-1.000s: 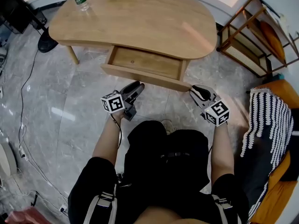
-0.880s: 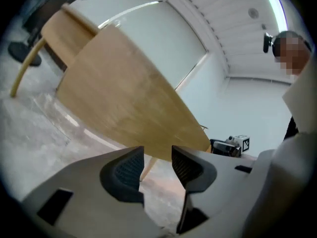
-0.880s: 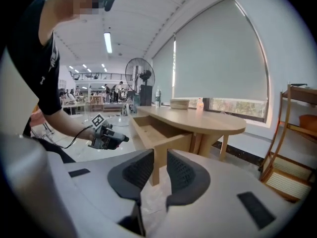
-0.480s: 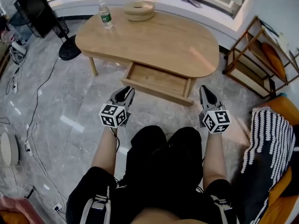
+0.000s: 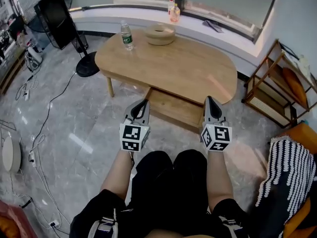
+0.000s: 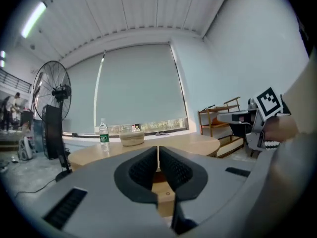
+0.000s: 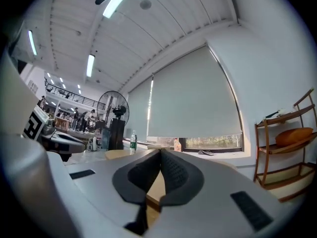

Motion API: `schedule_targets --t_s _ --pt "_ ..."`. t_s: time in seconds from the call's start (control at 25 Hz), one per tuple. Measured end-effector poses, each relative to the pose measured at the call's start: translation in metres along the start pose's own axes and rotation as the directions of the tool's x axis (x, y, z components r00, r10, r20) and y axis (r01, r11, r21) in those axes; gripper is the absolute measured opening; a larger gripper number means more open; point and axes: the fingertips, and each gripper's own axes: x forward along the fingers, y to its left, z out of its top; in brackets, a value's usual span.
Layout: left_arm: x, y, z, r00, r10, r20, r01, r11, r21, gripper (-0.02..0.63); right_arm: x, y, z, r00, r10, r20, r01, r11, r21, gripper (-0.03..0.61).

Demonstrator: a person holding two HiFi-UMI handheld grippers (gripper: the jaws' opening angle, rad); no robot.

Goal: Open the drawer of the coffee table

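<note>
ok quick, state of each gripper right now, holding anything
Left gripper: jaws closed, holding nothing.
Right gripper: jaws closed, holding nothing.

The coffee table (image 5: 188, 68) and its drawer (image 5: 171, 108) are of light wood with a smooth, slightly shiny finish. The floor (image 5: 74, 128) is of grey stone-like tiles, polished so that they reflect the light. The right gripper (image 7: 160, 153) has a matt grey plastic body and its pads (image 7: 174, 175) are black, rubber-like and finely ribbed, the bottle (image 5: 127, 35) is of clear plastic, and the blanket (image 5: 285, 175) is black and white cloth, knitted and rough.
</note>
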Motion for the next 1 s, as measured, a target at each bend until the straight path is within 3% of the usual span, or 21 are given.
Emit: schedule_targets --t_s 0.08,0.28,0.4,0.48,0.56,0.8,0.88,1.0 --pt "0.014 0.002 -0.009 0.999 0.035 -0.016 -0.035 0.999 -0.003 0.028 0.016 0.004 -0.004 1.0 0.02 0.015 -0.02 1.0 -0.016 0.011" --pt "0.068 0.014 -0.031 0.996 0.077 -0.045 -0.082 0.991 -0.108 0.026 0.075 0.001 -0.017 0.997 0.07 0.032 -0.07 0.998 -0.007 0.012" --pt "0.088 0.018 -0.002 0.991 0.102 -0.083 -0.112 0.986 -0.12 0.025 0.103 -0.008 -0.002 0.995 0.101 -0.006 -0.101 0.995 0.016 0.012" --pt "0.093 0.022 0.051 0.989 0.116 -0.09 -0.128 0.982 -0.138 0.025 0.117 -0.018 0.043 0.995 0.103 -0.011 -0.102 0.994 0.034 0.014" --pt "0.091 0.033 0.131 0.987 0.14 -0.078 -0.15 0.979 -0.14 0.023 0.128 -0.024 0.114 0.995 0.104 -0.007 -0.104 0.994 0.041 0.014" --pt "0.021 0.065 0.405 0.97 0.222 -0.098 -0.234 0.962 -0.142 0.023 0.129 0.0 0.378 0.975 0.219 -0.027 -0.216 0.972 0.092 0.014" --pt "-0.021 0.051 0.472 0.965 0.238 -0.11 -0.251 0.959 -0.132 0.023 0.105 0.008 0.452 0.969 0.246 -0.013 -0.244 0.964 0.108 0.014" --pt "-0.08 0.041 0.54 0.946 0.306 -0.111 -0.315 0.946 -0.079 0.023 0.066 0.03 0.53 0.96 0.278 0.027 -0.279 0.952 0.123 0.014"
